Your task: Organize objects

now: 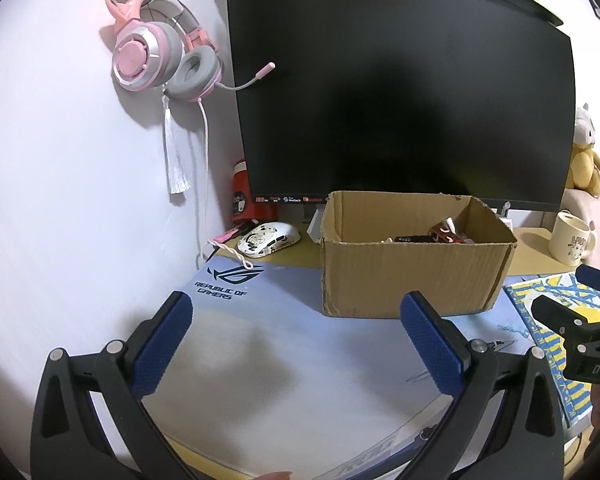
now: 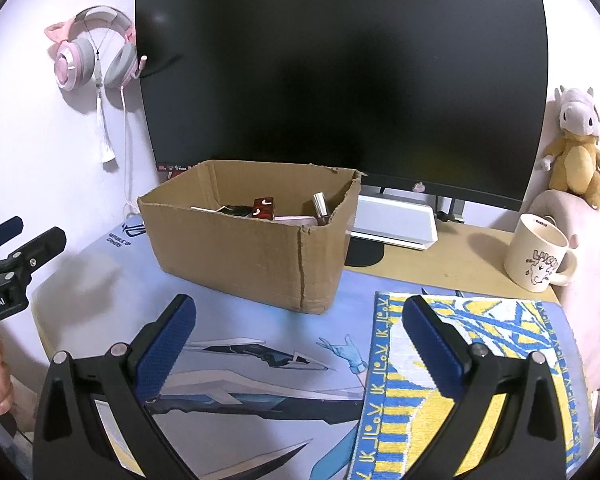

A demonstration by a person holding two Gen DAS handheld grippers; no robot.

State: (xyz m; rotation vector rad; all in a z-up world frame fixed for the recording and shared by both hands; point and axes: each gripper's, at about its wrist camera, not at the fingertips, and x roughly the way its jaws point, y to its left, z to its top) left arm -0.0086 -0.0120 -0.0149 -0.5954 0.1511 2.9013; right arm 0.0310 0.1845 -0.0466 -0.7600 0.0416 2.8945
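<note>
A desk seen from two handheld grippers, both hovering above a pale blue gaming desk mat (image 1: 260,344) printed with "Republic of Gamers". The left gripper (image 1: 296,340) has its blue-padded fingers spread wide with nothing between them, above a bare stretch of the mat. The right gripper (image 2: 300,344) is likewise spread wide and holds nothing; its right finger is over a yellow, blue and white patterned towel (image 2: 496,320) that lies flat on the right part of the mat. Beyond both grippers an open cardboard box (image 1: 412,276) stands on the far part of the mat, in front of a large dark curved monitor (image 1: 404,96). Inside the box lie several small items, among them a dark red packet (image 2: 263,207) and an upright silver-capped tube (image 2: 321,206) leaning near the right wall; the rest are too hidden to name. Left of the box, near the wall, a white patterned computer mouse (image 1: 269,239) rests on the desk with a red canister (image 1: 246,196) behind it. A pink cat-ear headset (image 1: 162,50) hangs on the wall. To the right of the box a cream mug (image 2: 540,258) stands on the bare wooden desk, and a yellow plush toy (image 2: 576,148) sits on a pink cushion behind it. A white slab-shaped device (image 2: 396,222) lies under the monitor
</note>
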